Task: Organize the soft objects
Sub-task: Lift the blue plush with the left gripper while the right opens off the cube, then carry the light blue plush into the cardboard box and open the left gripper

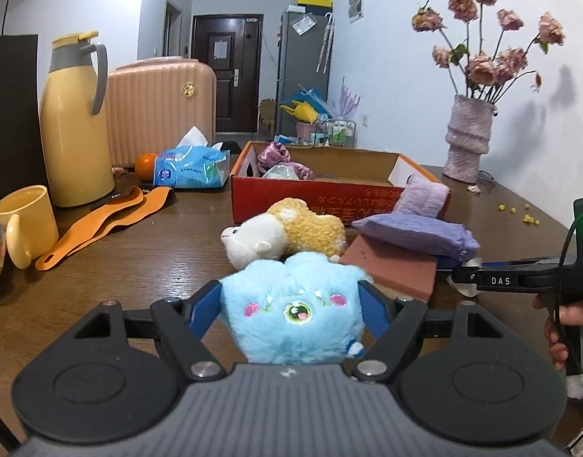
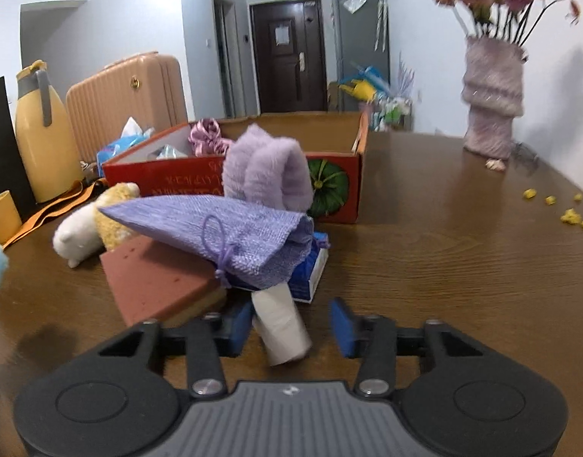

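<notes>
Brown wood grain runs the length of the worktop point(image 2: 463, 251), which carries everything. At its far side sits the red cardboard box point(image 1: 291, 194), open-topped, with a pink satin scrunchie already inside; it looks like the place for the soft things. Just in front of it lies a heap: a purple cloth pouch point(image 2: 230, 232) resting tilted on a pink sponge block point(image 2: 154, 282), a furry lilac roll point(image 2: 265, 167) leaning on the box wall, and a cream-and-tan plush animal point(image 1: 280, 234) on its side beside the sponge.

Nearer, the left tongs point(image 1: 289, 304) grip a fluffy blue plush toy point(image 1: 291, 312), both blue pads sunk into its fur at the sides. It should be light and squashy; a hold across the body's middle, as now, seems safest, since fur alone could slip.

Smallest is the white paper roll point(image 2: 282, 327), lying on the worktop between the pads of the right tongs point(image 2: 291, 329). One pad is at its side, the other stands clear, so the tongs are open around it. The roll looks light and easily crushed; a gentle squeeze across its middle would likely do.
</notes>
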The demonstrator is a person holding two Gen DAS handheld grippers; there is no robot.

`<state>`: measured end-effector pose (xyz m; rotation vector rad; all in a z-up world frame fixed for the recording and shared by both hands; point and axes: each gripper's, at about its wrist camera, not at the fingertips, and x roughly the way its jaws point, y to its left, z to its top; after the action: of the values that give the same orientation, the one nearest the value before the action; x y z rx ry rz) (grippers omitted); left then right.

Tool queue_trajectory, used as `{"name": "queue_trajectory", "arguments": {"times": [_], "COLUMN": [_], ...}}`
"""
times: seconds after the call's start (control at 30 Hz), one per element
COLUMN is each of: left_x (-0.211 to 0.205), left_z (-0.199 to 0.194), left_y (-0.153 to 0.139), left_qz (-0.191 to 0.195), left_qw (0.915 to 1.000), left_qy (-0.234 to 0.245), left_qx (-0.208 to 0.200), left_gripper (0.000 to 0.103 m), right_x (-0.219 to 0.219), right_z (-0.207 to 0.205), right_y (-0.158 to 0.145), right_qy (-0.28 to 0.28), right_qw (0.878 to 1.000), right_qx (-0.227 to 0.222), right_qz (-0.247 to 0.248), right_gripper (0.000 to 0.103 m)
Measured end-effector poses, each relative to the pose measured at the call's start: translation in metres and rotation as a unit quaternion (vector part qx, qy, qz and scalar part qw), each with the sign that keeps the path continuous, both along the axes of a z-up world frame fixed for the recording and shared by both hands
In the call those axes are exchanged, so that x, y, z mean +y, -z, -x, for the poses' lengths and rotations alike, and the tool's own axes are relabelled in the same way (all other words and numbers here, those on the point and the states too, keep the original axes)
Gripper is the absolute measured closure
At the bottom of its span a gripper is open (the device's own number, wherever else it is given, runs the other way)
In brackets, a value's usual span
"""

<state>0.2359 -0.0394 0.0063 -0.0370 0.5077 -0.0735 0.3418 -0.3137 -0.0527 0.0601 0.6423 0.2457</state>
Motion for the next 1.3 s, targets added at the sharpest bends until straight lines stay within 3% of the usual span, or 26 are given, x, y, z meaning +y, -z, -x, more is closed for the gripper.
{"name": "queue_trajectory", "arguments": {"times": [0.03, 0.07, 0.5, 0.63, 0.73, 1.03, 1.2, 1.3], "left_x": [0.000, 0.000, -0.006, -0.007, -0.003, 0.007, 0.016, 0.015], "left_z": [-0.003, -0.005, 0.017, 0.038, 0.048, 0.044, -0.003, -0.052], "left_y": [0.001, 0.001, -0.011, -0.019, -0.022, -0.027, -0.053, -0.077], "left_qz": [-0.001, -0.001, 0.013, 0.010, 0.011, 0.012, 0.046, 0.038], "left_qw": [1.0000, 1.0000, 0.9994, 0.9988, 0.9987, 0.9987, 0.9955, 0.9942], "left_qy": [-0.001, -0.002, 0.028, 0.039, 0.038, 0.030, 0.071, 0.081], "left_qx": [0.003, 0.005, -0.013, -0.027, -0.033, -0.041, -0.042, -0.058], "left_gripper": [0.026, 0.026, 0.026, 0.026, 0.026, 0.026, 0.026, 0.026], "right_x": [0.001, 0.000, 0.031, 0.047, 0.057, 0.070, 0.056, 0.047], "right_z": [-0.001, 0.002, 0.159, 0.193, 0.204, 0.203, 0.167, 0.128], "right_y": [0.002, 0.002, -0.045, -0.060, -0.068, -0.075, -0.099, -0.127], "right_qy": [-0.005, -0.006, -0.007, -0.020, -0.030, -0.045, -0.047, -0.056], "right_qw": [1.000, 1.000, 0.993, 0.986, 0.984, 0.982, 0.981, 0.978], "right_qx": [0.004, 0.003, -0.112, -0.165, -0.172, -0.179, -0.189, -0.200], "right_qz": [-0.007, -0.015, 0.022, 0.032, 0.027, 0.029, 0.004, -0.013], "right_gripper": [0.085, 0.086, 0.087, 0.088, 0.089, 0.089, 0.088, 0.087]}}
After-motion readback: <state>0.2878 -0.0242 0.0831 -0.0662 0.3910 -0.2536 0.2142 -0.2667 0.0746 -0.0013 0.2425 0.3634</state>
